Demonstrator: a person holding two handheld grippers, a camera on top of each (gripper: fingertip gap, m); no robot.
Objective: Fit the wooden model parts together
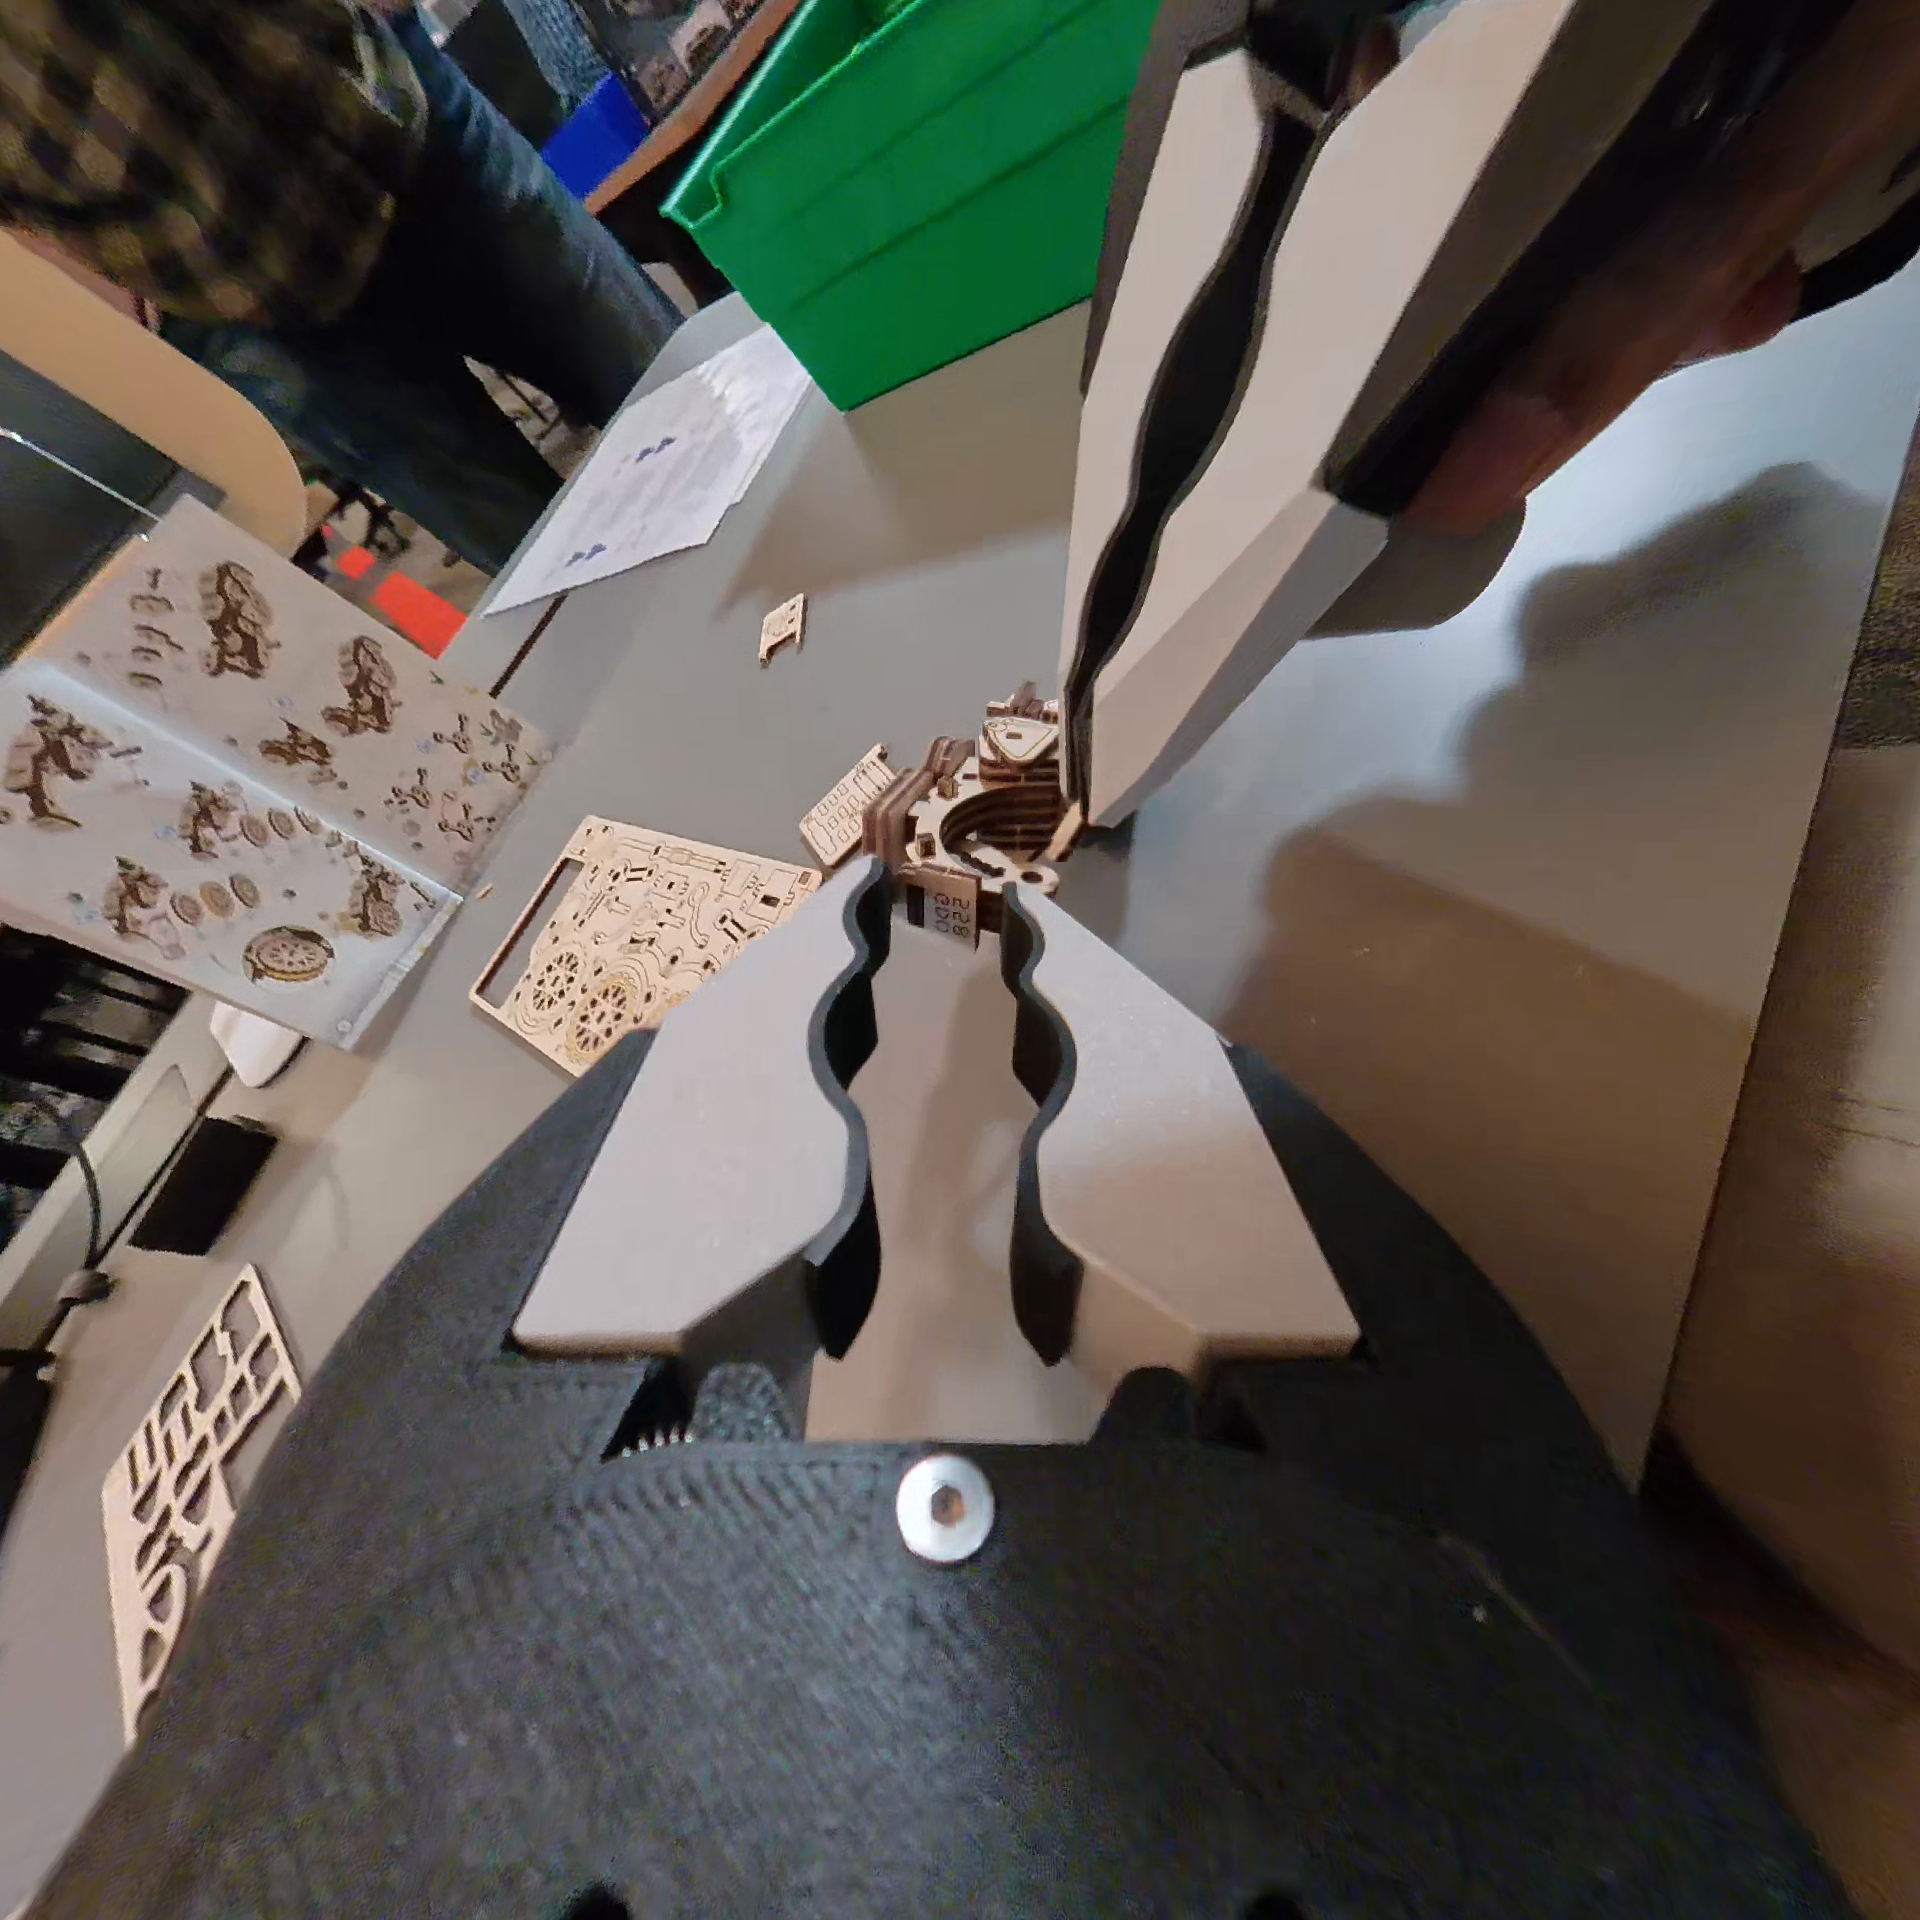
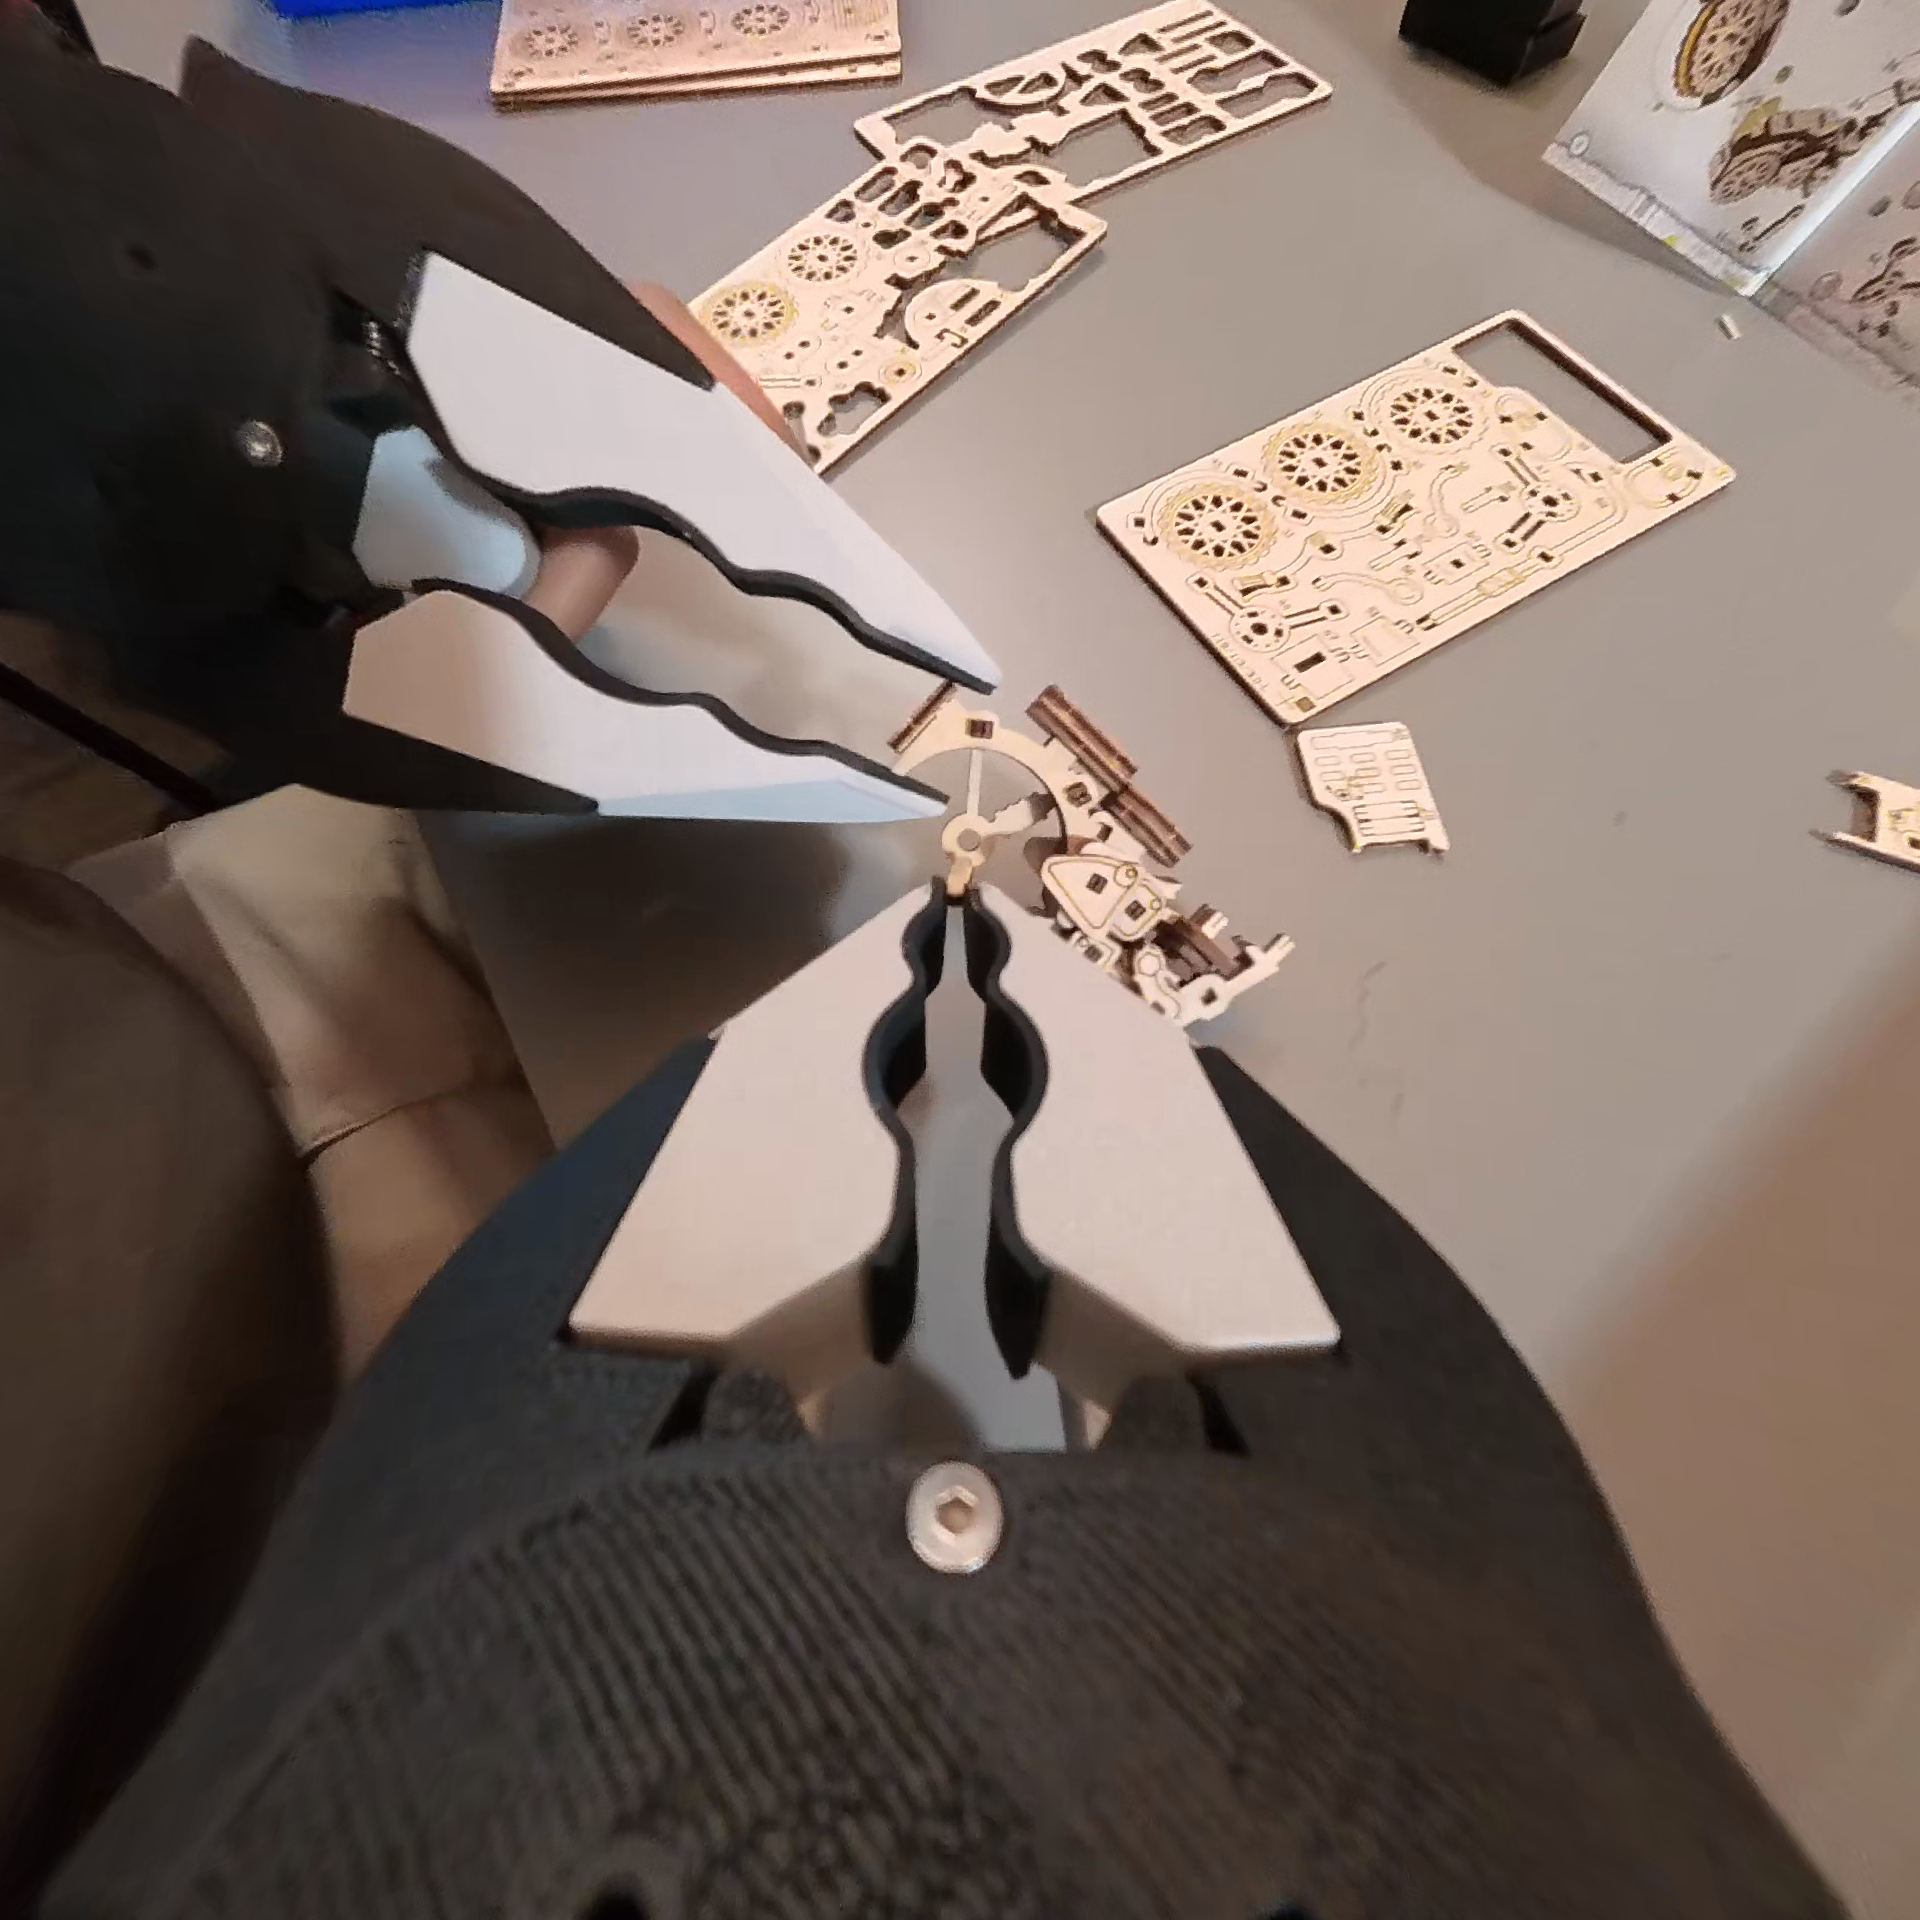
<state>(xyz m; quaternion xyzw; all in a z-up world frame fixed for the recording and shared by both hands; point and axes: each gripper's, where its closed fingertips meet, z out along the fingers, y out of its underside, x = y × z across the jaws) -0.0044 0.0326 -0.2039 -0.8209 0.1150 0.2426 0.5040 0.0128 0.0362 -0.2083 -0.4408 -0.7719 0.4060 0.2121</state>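
On the grey worktop (image 2: 1558, 1039) the model (image 2: 1081, 862) sits dead ahead of both: right gripper (image 2: 956, 894) pinches its thin lever, left gripper (image 2: 961, 743) half-open around the rim.

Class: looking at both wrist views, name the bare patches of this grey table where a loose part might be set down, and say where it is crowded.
Bare patch: right of the wooden model, toward the table edge. Smaller patch: between the loose small part and the green bin. Crowded: the part sheets and instruction booklet beyond the model, and around both grippers.
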